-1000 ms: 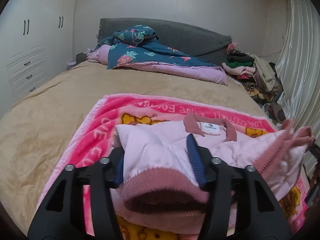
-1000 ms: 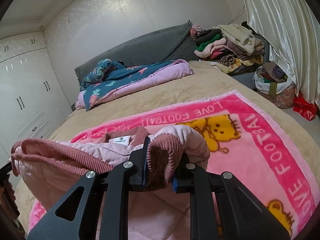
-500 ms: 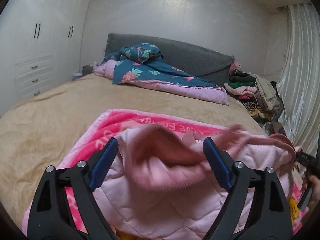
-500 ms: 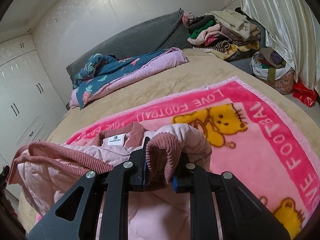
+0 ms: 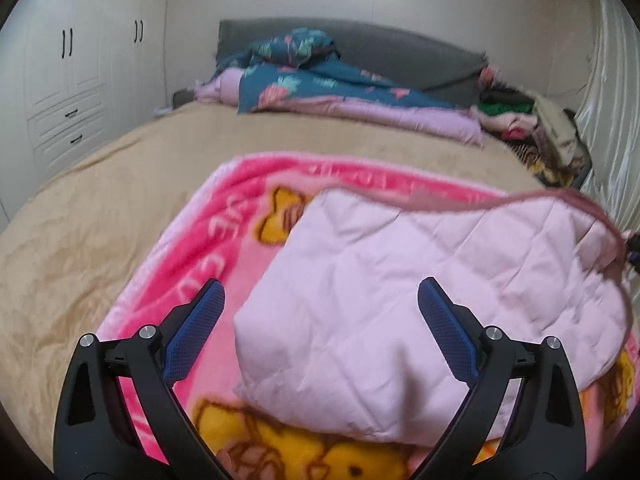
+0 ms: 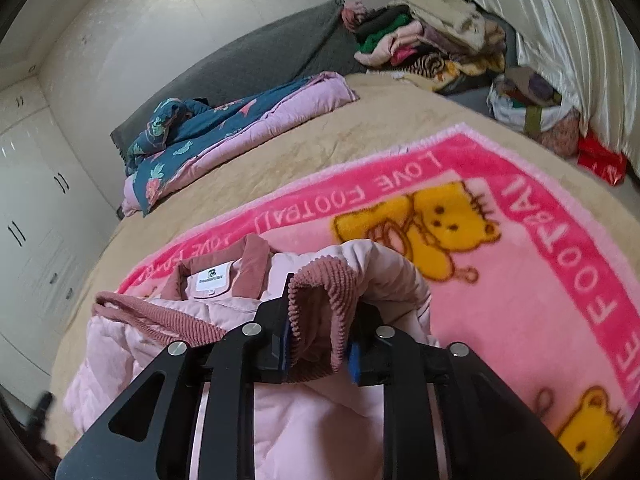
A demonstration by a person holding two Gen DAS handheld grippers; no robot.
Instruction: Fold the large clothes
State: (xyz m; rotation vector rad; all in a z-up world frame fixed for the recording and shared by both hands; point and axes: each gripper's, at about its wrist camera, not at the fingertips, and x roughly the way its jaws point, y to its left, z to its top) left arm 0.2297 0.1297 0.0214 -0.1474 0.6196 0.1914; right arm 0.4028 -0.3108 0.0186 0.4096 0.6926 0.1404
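Bedroom, tan bed (image 5: 100, 216) with a pink bear blanket (image 6: 520, 280) spread on it; white wardrobe (image 5: 68, 92) off to the left, clothes pile (image 6: 424, 40) far ahead by the curtain. Pink quilted jacket (image 5: 400, 280) lies folded on the blanket, right in front of the left gripper (image 5: 320, 308), whose jaws are spreading wide, pads clear of the fabric. Right gripper (image 6: 320, 332) has the jacket's corduroy cuff (image 6: 320, 300) between its pads; jaws easing apart, cuff still pinched there.
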